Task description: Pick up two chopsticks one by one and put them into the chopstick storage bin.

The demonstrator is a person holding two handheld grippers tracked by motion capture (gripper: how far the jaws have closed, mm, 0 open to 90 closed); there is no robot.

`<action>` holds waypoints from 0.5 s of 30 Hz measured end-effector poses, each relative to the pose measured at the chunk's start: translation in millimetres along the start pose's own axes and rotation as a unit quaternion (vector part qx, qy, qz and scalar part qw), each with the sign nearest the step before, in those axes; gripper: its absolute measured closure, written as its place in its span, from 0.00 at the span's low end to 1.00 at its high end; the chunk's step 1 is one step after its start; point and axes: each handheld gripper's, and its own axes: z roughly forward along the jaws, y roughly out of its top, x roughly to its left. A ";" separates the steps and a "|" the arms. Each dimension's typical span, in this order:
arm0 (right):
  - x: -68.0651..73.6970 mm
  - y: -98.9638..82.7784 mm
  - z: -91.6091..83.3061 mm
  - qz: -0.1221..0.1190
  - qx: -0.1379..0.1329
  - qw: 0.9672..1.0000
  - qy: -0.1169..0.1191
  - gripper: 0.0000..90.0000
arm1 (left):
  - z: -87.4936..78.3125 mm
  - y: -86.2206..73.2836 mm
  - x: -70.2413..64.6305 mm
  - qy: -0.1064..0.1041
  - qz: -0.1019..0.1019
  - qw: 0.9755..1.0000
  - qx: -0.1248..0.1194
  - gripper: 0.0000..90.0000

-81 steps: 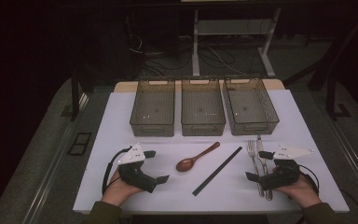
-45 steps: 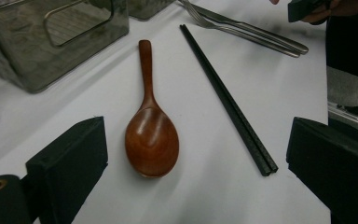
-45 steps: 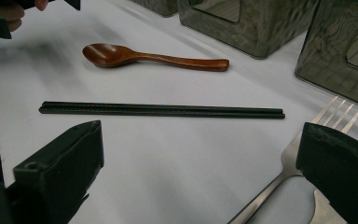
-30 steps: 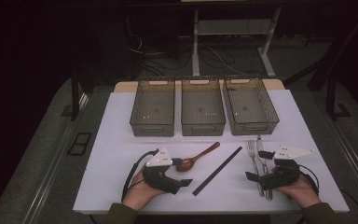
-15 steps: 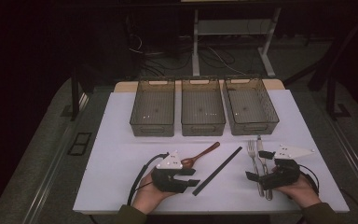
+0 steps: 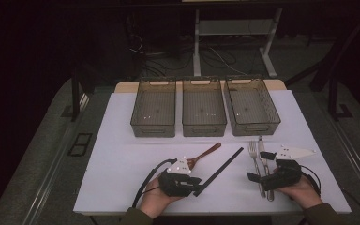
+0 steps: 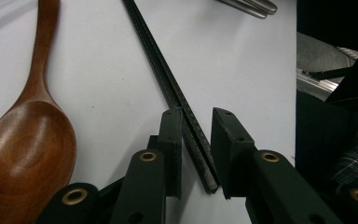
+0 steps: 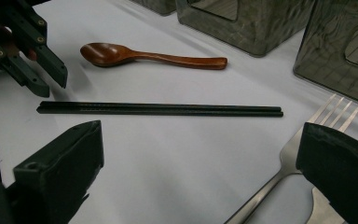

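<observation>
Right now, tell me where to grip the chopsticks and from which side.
Grip the chopsticks at the near end, from above, jaws astride the pair. They lie flat and side by side on the table, so a squeeze across both keeps them together. The left hand-held gripper already straddles that end, jaws just closing, the spoon lying outside them.

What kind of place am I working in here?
Probably a lab or recording setup, not a kitchen: a white table in a dark room, three empty bins lined up behind laid-out cutlery, and loose cables on the floor beyond.
</observation>
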 end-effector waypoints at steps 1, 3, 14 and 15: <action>-0.1 -0.1 0.0 0.000 0.000 1.000 0.000 0.00 | 1.3 -0.2 -0.6 0.001 -0.001 1.000 -0.001 0.80; -0.2 0.0 0.0 0.000 0.000 1.000 0.000 0.00 | 3.4 -0.3 -1.1 0.003 0.000 1.000 0.003 0.81; -0.1 -0.1 0.1 -0.001 0.001 1.000 0.000 0.00 | 7.5 -1.3 -1.3 0.008 0.003 1.000 0.017 0.84; -0.3 -0.1 0.2 -0.001 0.001 1.000 0.000 0.00 | 7.5 -1.2 -1.4 0.010 0.004 1.000 0.017 0.85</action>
